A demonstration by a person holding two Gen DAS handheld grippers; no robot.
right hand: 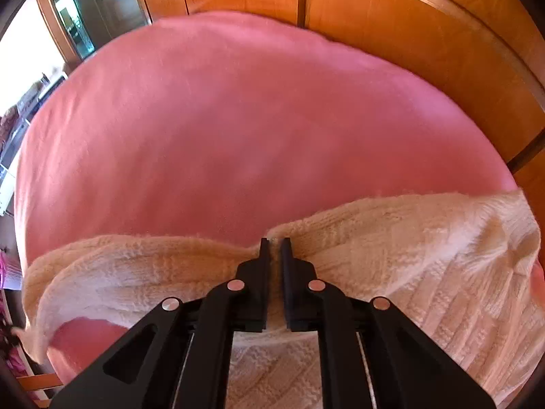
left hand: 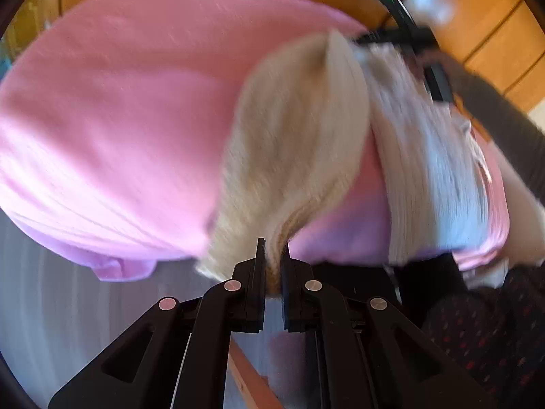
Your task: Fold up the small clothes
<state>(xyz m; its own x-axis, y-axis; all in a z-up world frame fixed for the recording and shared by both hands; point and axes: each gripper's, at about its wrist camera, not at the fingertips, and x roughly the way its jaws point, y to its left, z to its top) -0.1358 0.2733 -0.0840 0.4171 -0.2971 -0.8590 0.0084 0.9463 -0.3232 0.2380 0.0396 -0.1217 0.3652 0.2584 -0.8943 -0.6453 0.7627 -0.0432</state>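
A cream knitted garment (left hand: pixel 293 143) hangs lifted over a pink blanket (left hand: pixel 119 109). My left gripper (left hand: pixel 273 250) is shut on one edge of it, the knit bunched between the jaws. The other gripper (left hand: pixel 402 39) shows at the far end of the garment in the left wrist view, blurred. In the right wrist view my right gripper (right hand: pixel 275 243) is shut on the top edge of the same garment (right hand: pixel 391 245), which spreads to both sides and drapes below the fingers. The pink blanket (right hand: pixel 238 129) fills the area beyond.
Orange wooden panels (right hand: pixel 391 27) stand behind the blanket. A grey floor (left hand: pixel 51 306) lies below the blanket's near edge in the left wrist view. A dark patterned fabric (left hand: pixel 494 341) sits at the lower right. A dark cabinet (right hand: pixel 75 6) is at the far left.
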